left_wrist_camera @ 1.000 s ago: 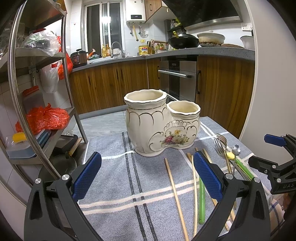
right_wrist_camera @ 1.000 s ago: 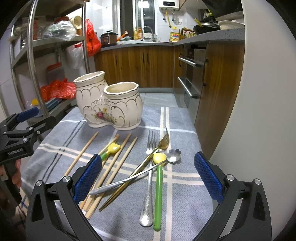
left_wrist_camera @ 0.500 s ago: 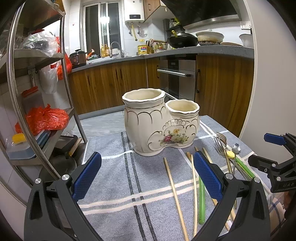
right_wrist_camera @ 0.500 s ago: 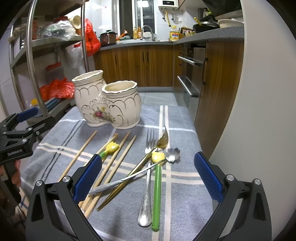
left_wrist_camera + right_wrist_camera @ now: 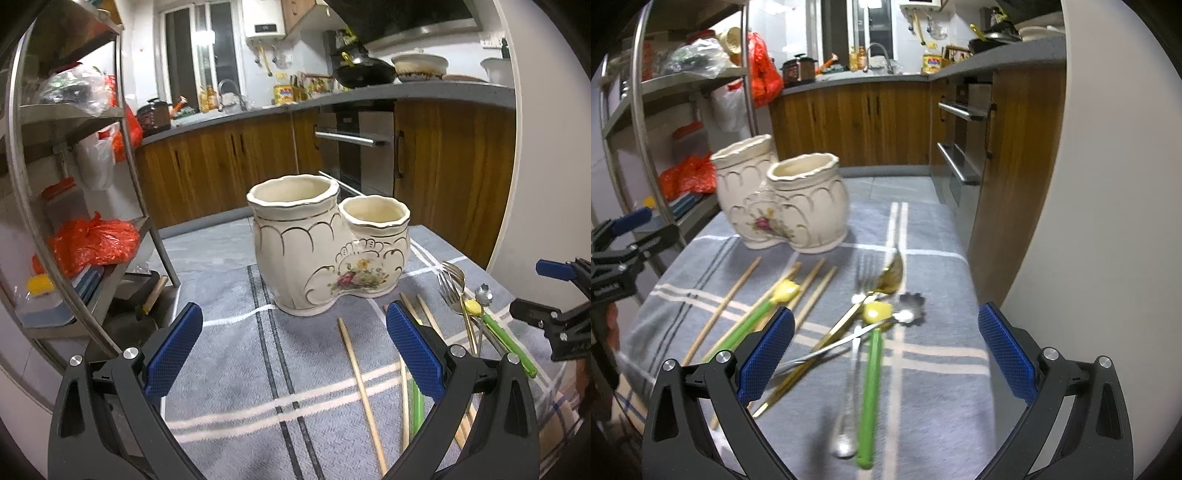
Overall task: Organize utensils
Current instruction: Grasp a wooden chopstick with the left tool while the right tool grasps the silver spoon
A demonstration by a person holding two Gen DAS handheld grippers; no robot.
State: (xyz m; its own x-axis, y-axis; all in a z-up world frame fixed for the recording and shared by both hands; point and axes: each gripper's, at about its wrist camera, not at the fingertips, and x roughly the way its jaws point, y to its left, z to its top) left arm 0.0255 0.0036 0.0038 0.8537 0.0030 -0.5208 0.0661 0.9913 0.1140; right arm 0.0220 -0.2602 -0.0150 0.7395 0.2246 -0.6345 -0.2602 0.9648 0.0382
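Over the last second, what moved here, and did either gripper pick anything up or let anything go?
The right gripper advanced toward the crossed cutlery: the silver fork and green-handled utensil now sit between its open fingers, with motion blur. The left gripper barely shifted. Nothing was gripped or released. The ceramic holder and chopsticks lie as before.

A home kitchen: ahead of the claw stand wooden cabinets, a built-in oven, a sink tap and a wok on the worktop.
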